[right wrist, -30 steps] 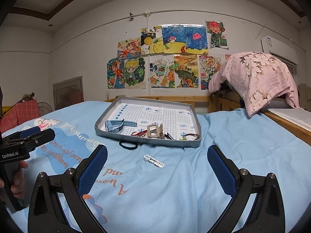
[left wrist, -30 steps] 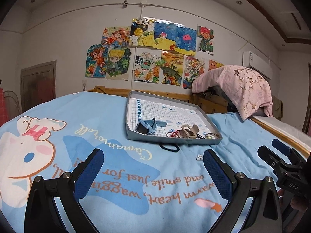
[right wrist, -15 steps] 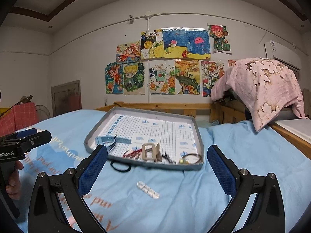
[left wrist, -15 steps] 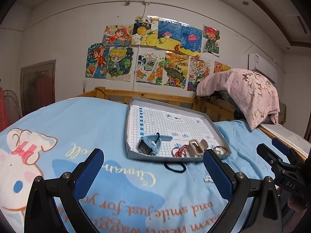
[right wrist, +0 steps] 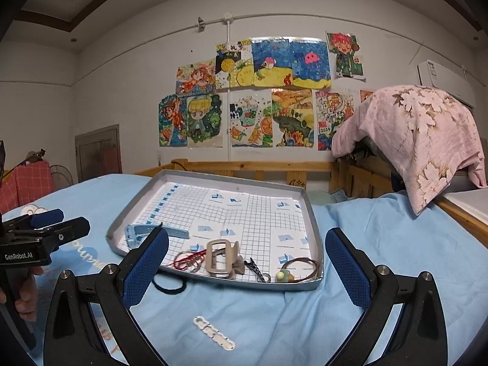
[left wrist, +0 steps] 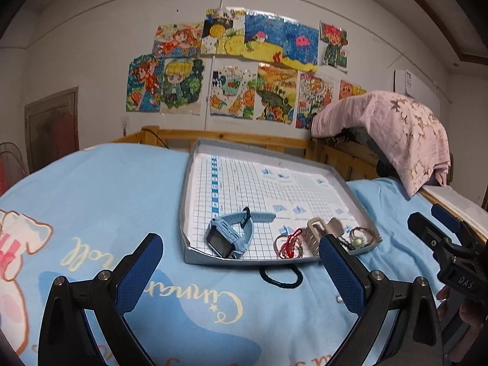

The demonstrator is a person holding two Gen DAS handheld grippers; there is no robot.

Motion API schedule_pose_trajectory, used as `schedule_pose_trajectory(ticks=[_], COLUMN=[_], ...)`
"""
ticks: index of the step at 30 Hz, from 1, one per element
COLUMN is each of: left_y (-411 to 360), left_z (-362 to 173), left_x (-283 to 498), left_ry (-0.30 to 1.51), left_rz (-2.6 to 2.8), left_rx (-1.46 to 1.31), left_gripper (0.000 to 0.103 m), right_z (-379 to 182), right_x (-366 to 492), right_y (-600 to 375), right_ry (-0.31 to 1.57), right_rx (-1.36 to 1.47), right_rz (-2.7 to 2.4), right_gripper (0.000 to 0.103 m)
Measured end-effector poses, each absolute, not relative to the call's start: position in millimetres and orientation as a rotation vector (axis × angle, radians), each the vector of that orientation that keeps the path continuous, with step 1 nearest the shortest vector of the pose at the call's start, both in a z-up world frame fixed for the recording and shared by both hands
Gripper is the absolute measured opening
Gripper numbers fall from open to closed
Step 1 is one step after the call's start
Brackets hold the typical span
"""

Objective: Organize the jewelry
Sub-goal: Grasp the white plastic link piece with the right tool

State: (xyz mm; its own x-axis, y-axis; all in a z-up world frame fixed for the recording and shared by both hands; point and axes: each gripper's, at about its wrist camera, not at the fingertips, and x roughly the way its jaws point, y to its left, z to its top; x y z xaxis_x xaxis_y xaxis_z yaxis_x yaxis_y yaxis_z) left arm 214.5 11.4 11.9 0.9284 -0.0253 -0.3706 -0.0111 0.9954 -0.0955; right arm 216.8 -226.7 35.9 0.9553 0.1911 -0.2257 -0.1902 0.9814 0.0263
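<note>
Two items (right wrist: 214, 333) (right wrist: 169, 284) — outside tray edge (right wrist: 244, 281)

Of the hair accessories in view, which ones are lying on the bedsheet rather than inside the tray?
Two: the black hair tie just in front of the tray, and the white hair clip nearer the right gripper. The beige claw clip lies inside.

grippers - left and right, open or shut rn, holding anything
Left gripper: open, holding nothing.
Right gripper: open, holding nothing.
</note>
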Motion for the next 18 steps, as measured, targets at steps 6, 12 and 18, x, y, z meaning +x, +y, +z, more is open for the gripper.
schedule_pose_trajectory(ticks=[6,12,18], left_y=[10,17,17], left_z=[-9,-27,-46], left_x=[234,255,274], left_ry=[0.469,0.58,0.682], left_rz=[-0.034,-0.079,-0.143], left_rx=[-0.086,-0.132,-0.162], left_gripper=[0.103,0.103,0.103], right_z=[16,-12,-36], right_x=[239,258,267], right_y=[-236,-236,-227], right_ry=[0.323,0.455,0.564], right_rx=[0.048,0.058,0.037], right_rz=[0.22,0.285,0.369], right_gripper=[0.101,0.101,0.101])
